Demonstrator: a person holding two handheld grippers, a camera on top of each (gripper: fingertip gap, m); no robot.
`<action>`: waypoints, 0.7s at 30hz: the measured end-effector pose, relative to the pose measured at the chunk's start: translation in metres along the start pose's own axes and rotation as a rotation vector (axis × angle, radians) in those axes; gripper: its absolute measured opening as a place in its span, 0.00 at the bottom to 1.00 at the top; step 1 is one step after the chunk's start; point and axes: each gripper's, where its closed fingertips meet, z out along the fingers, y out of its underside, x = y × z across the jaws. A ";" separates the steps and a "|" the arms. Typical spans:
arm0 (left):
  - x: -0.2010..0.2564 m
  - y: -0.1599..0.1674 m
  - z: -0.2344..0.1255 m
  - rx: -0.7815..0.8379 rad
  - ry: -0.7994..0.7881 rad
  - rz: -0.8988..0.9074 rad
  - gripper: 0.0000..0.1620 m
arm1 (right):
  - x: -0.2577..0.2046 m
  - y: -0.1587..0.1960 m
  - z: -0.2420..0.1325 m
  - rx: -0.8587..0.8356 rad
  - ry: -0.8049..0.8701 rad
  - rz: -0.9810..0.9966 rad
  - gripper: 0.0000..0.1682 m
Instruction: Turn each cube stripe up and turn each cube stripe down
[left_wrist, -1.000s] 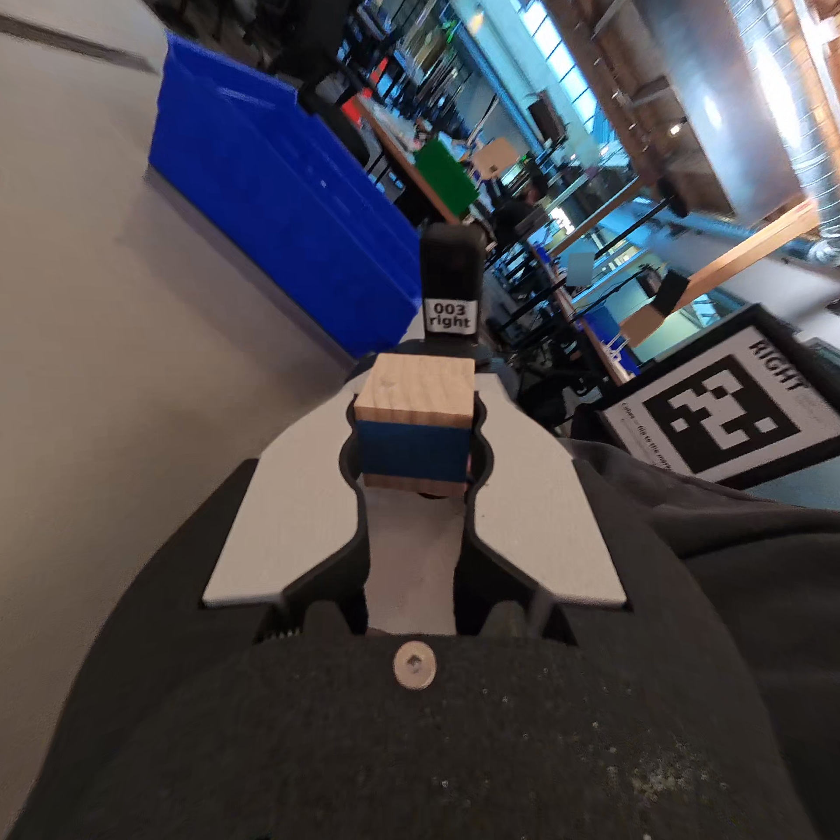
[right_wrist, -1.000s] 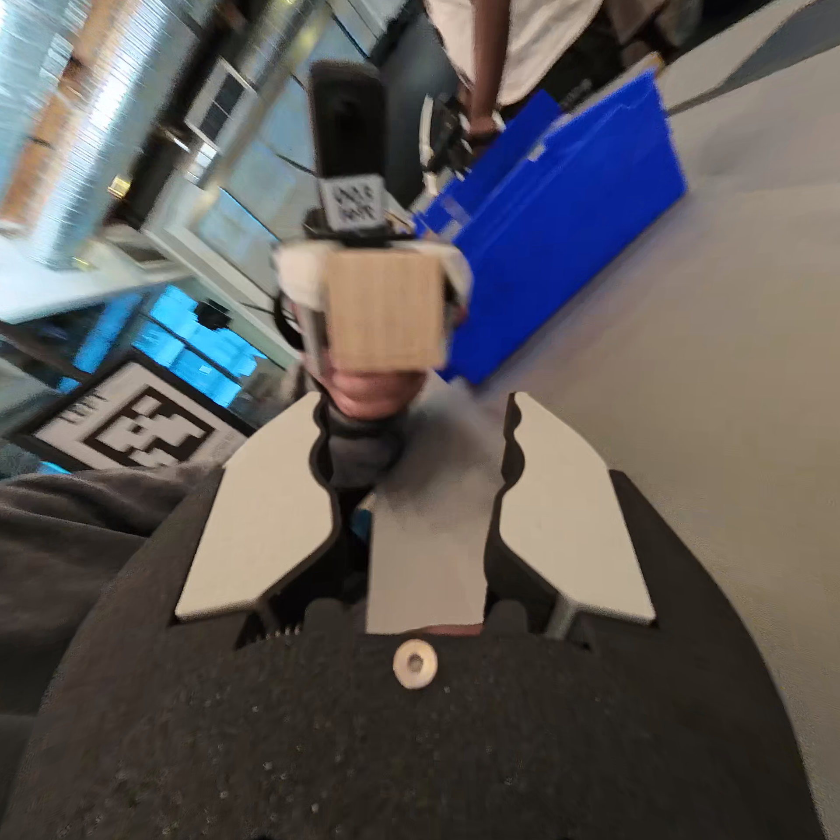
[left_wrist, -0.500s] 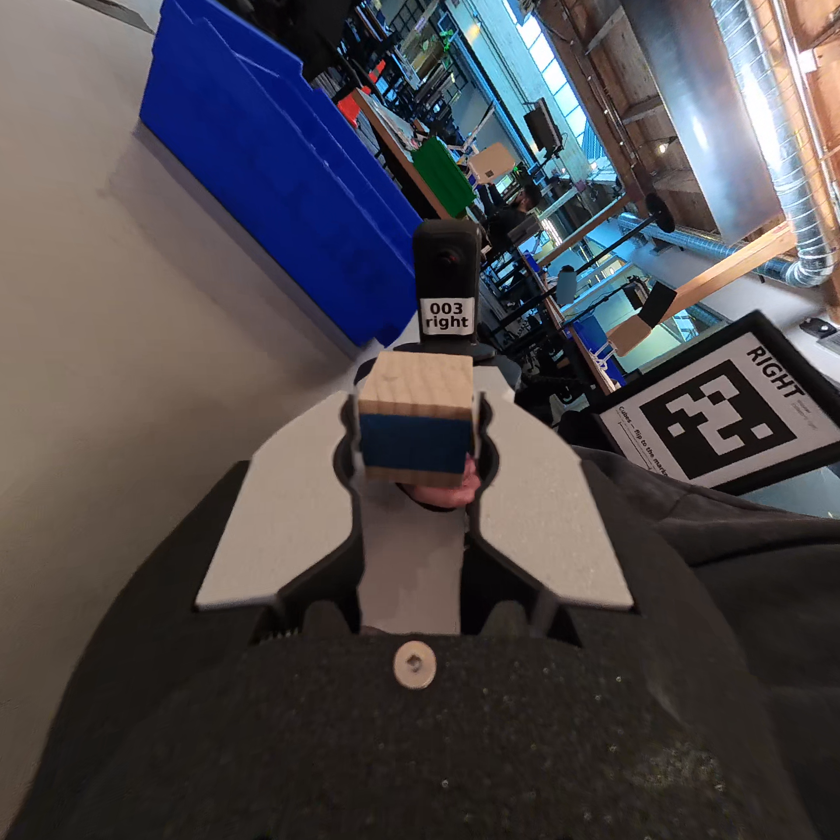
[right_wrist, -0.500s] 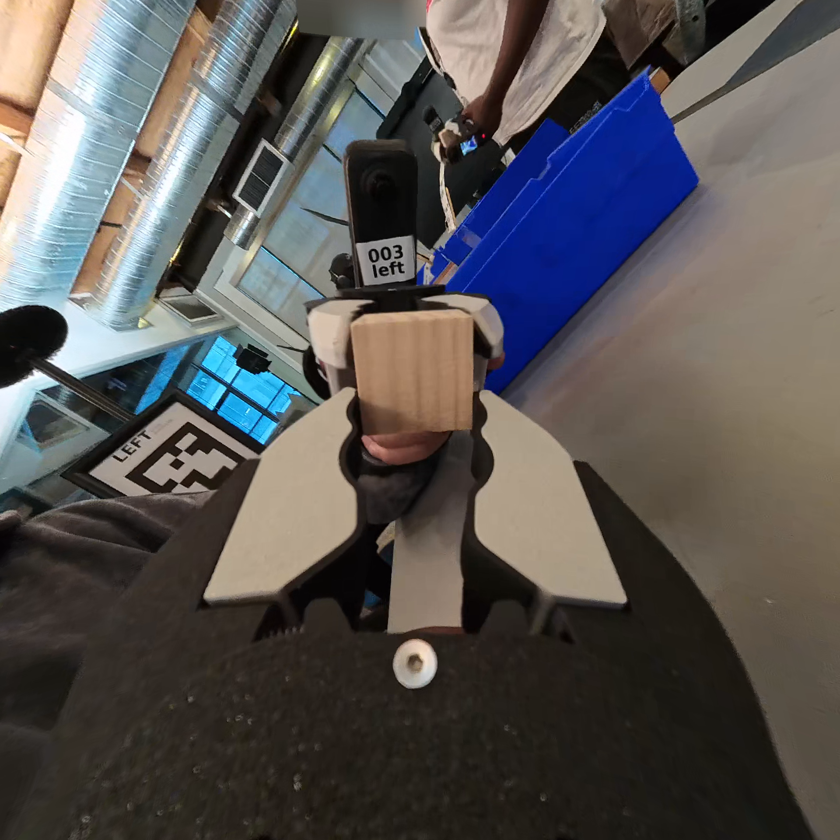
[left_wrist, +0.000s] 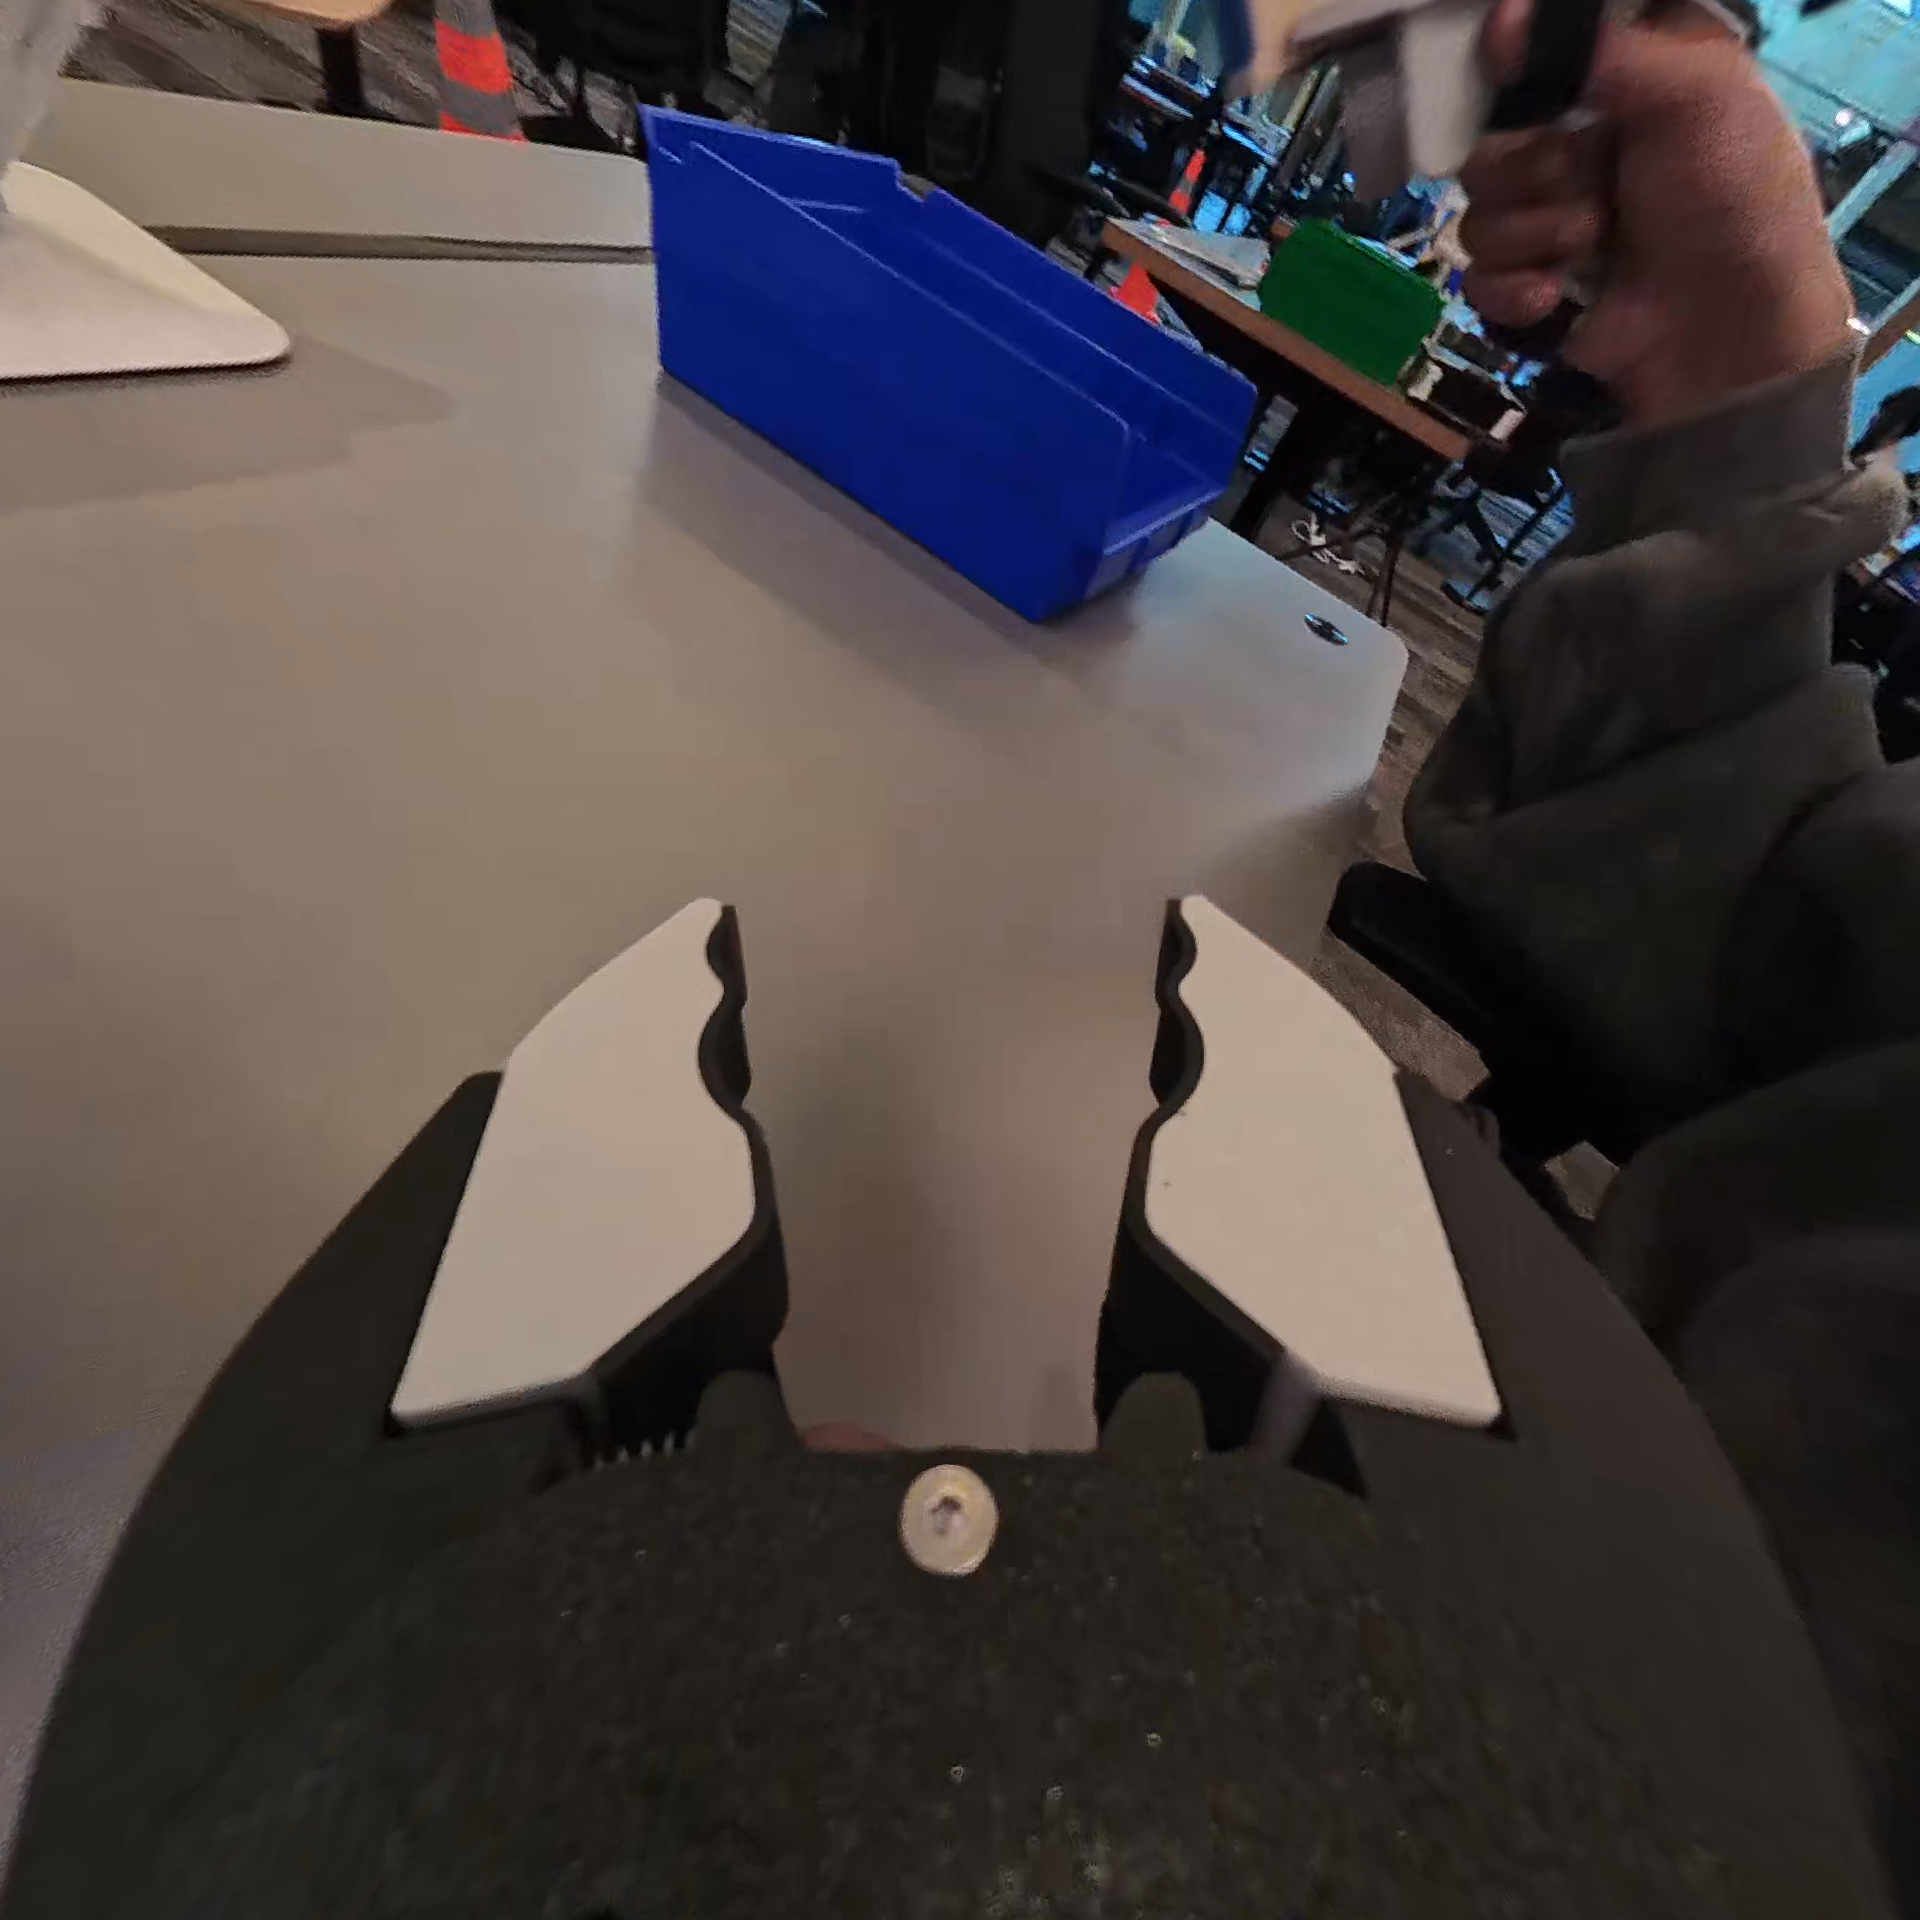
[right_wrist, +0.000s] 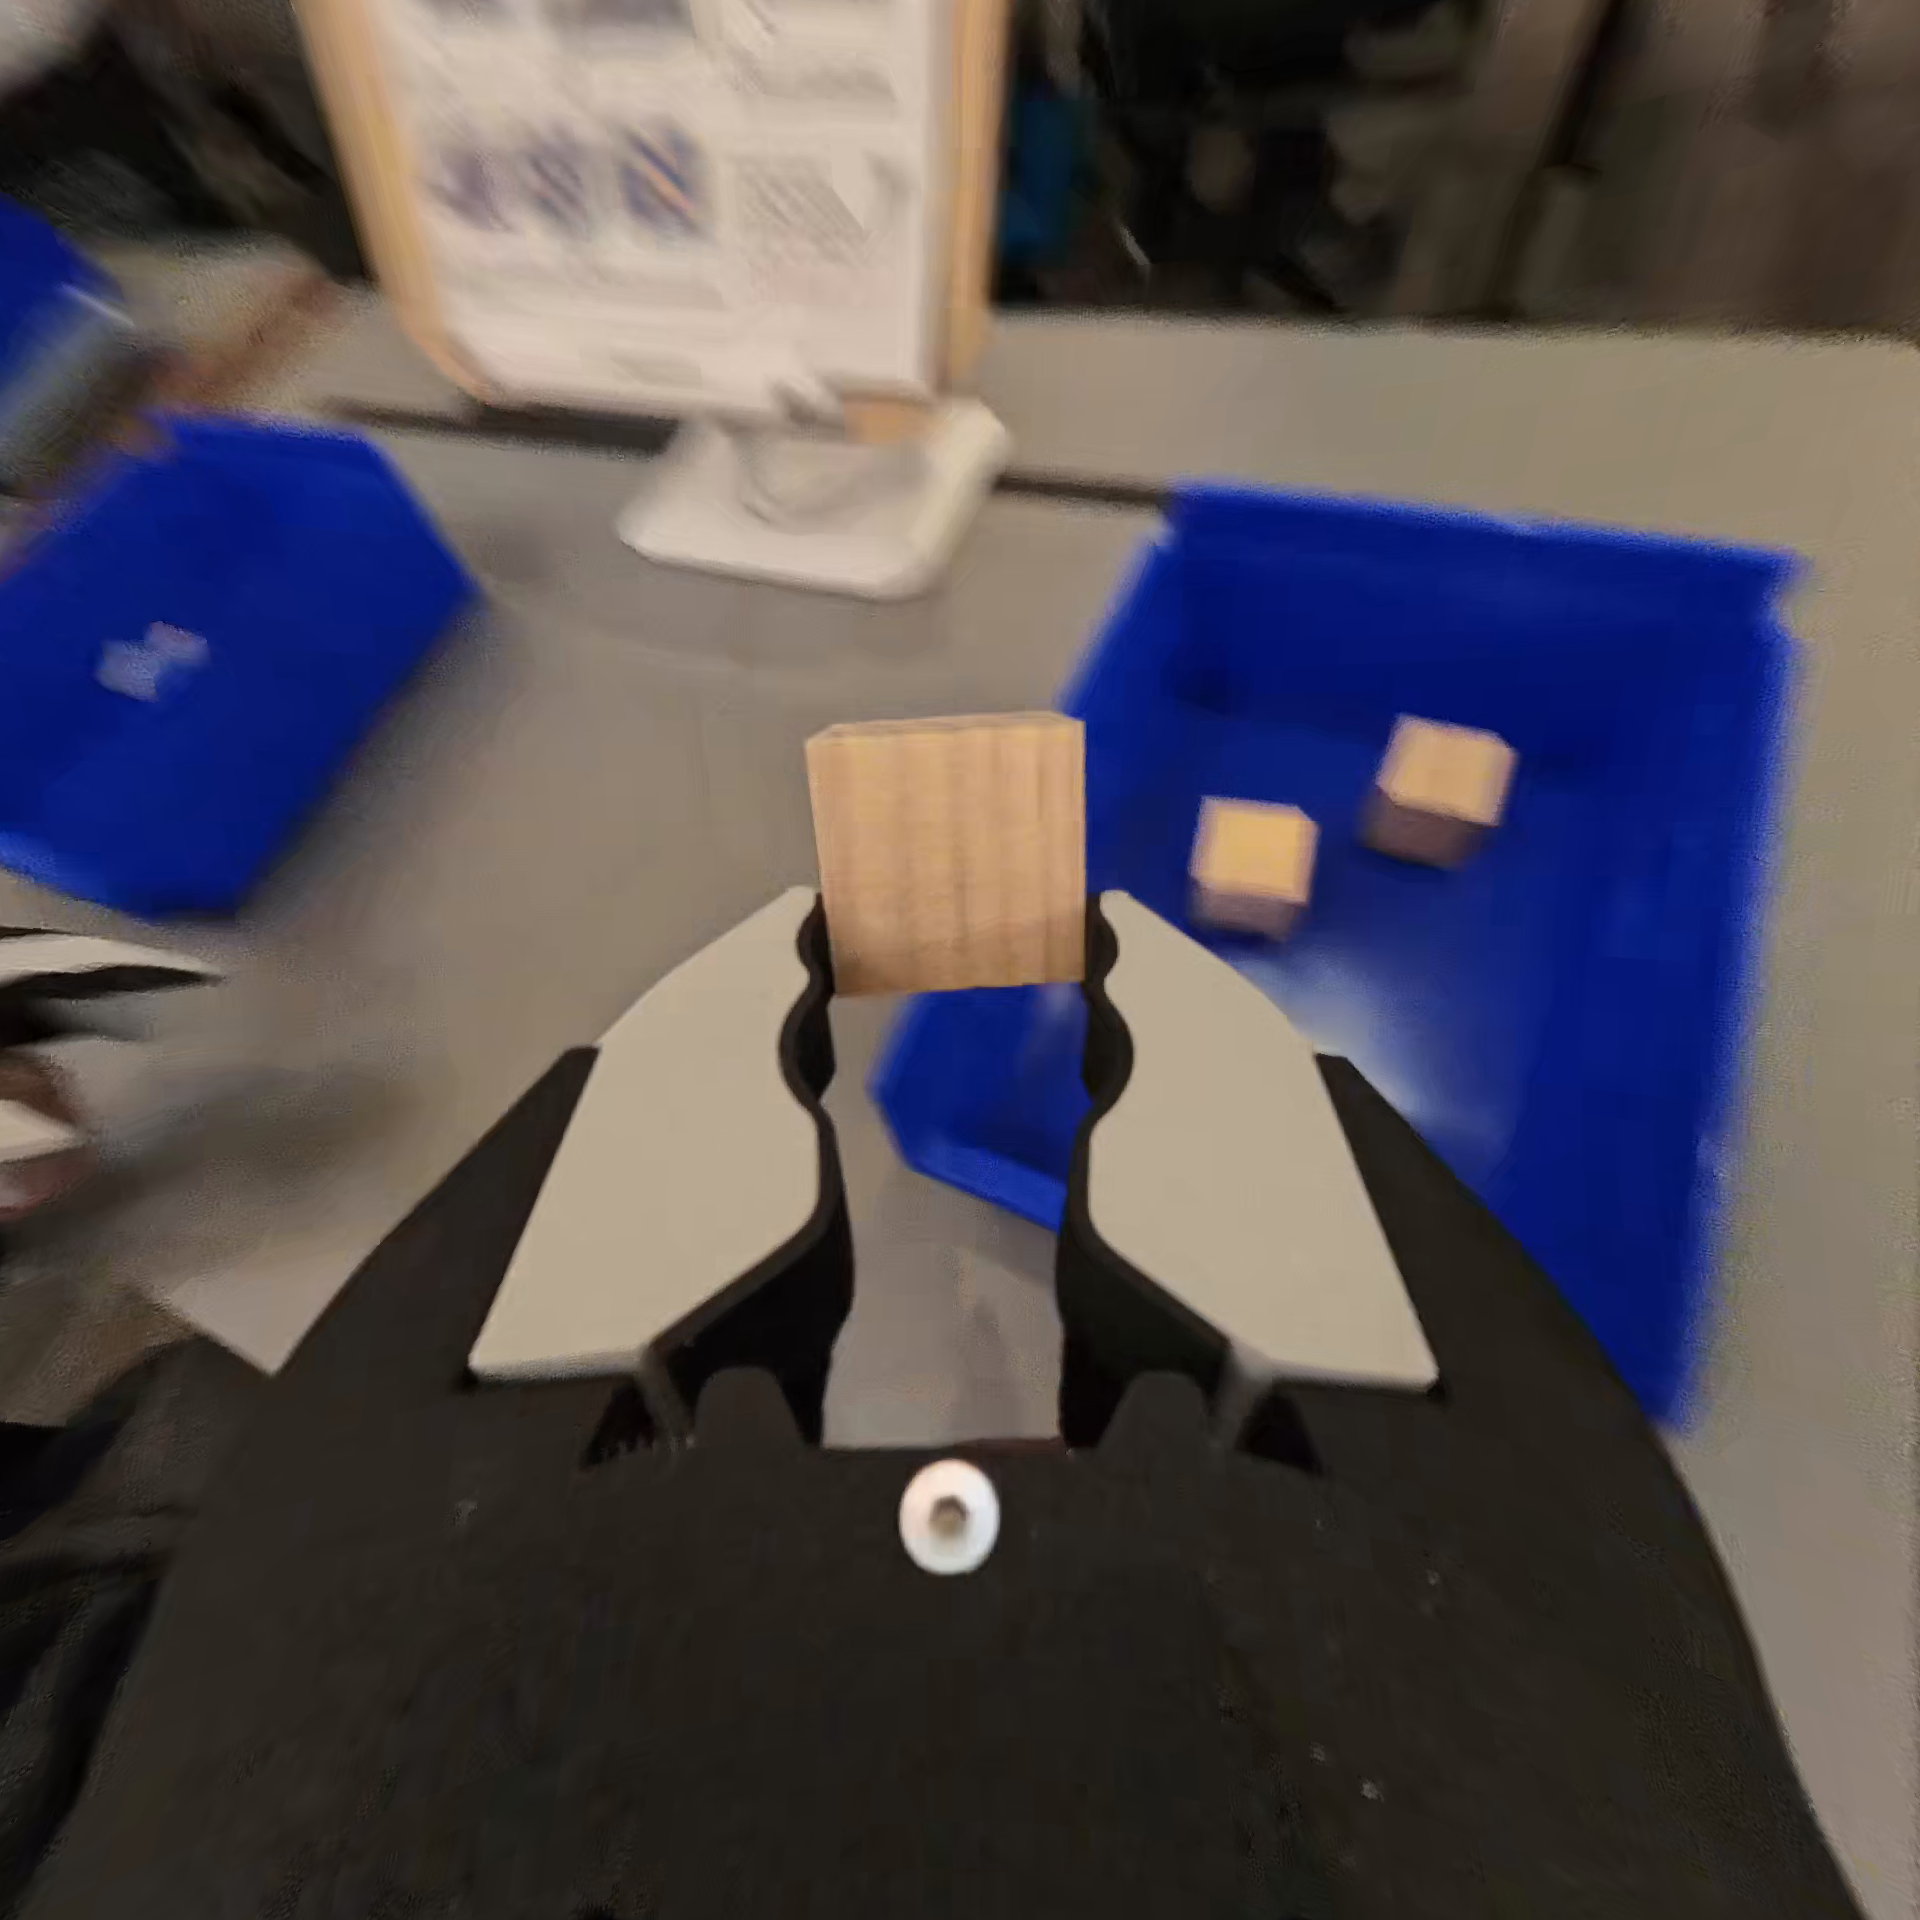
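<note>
The right gripper (right_wrist: 954, 935) pinches a cube (right_wrist: 948, 854); the left gripper (left_wrist: 951, 940) is spread, empty. Better lower it level into the bin (right_wrist: 1621, 1049), clear of the two cubes (right_wrist: 1252, 868)

Grainy bare wood cube (right_wrist: 951, 854), glossy plastic bin (right_wrist: 1538, 623), matt table (left_wrist: 416, 727)

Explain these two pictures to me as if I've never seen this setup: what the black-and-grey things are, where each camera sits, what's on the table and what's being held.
No robot here: a person holds a hand-operated claw in each hand, and each claw carries a camera looking along its two fingers. The left camera shows the left claw open and empty above a grey table with a blue bin; the person's hand is at top right. The right camera, blurred by motion, shows the right claw shut on a wooden cube. Beyond it, an open blue bin holds two more cubes. Another blue bin and a stand holding a printed sheet sit farther back.
</note>
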 end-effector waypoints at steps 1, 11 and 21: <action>0.002 0.001 0.003 -0.011 0.008 0.001 0.47 | 0.018 0.014 0.006 -0.072 0.057 0.015 0.27; 0.003 0.019 0.011 -0.095 -0.013 0.042 0.50 | 0.055 0.123 0.099 -0.635 0.141 -0.100 0.27; 0.006 0.023 0.014 -0.116 -0.012 0.062 0.50 | 0.056 0.145 0.114 -0.773 0.118 -0.044 0.28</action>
